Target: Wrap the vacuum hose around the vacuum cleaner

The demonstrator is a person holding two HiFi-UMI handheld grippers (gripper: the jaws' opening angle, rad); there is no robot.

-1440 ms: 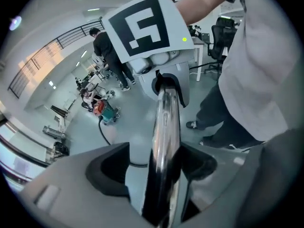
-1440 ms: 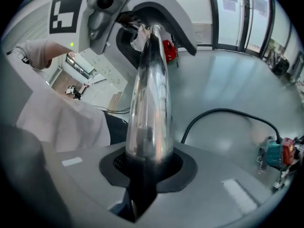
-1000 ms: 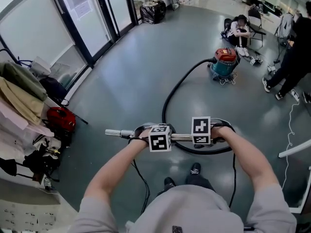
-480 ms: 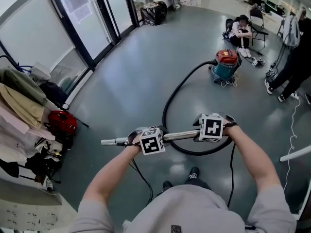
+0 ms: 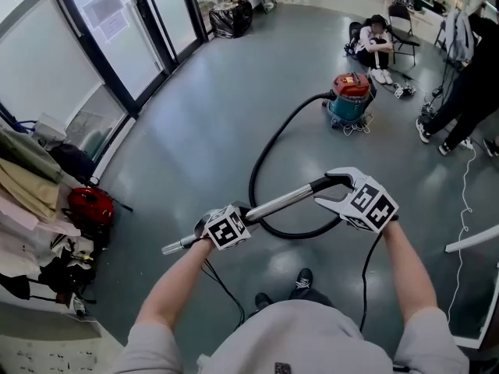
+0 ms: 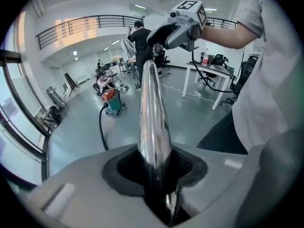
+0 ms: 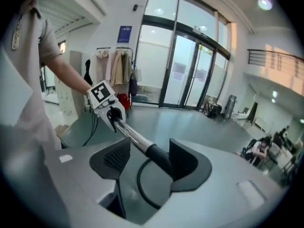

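a chrome wand (image 5: 284, 201) is held slanting above the grey floor (image 5: 195, 131), its lower end at 8 o'clock and its upper end at 2 o'clock in the head view. the left gripper (image 5: 234, 220) is clamped on the wand near its lower end; in the left gripper view the fingers (image 6: 85, 184) are seen closed tight against the tube on both sides. the right gripper (image 5: 337, 193) is set at the upper end, where the wand meets a black cuff (image 7: 161, 158); its fingers (image 7: 114, 160) are spread apart, and the cuff lies between them against the 3 o'clock pad, with a gap left at the 9 o'clock pad. the black vacuum hose (image 5: 261, 158) is seen running from the cuff in a loop on the floor under the wand, then away to the vacuum cleaner (image 5: 348, 98), which stands well apart at 1 o'clock. the hose is laid out on the floor, not wound round the cleaner. a seated person (image 5: 373, 47) is seen beyond the cleaner, and hung coats (image 5: 31, 178) at 9 o'clock.
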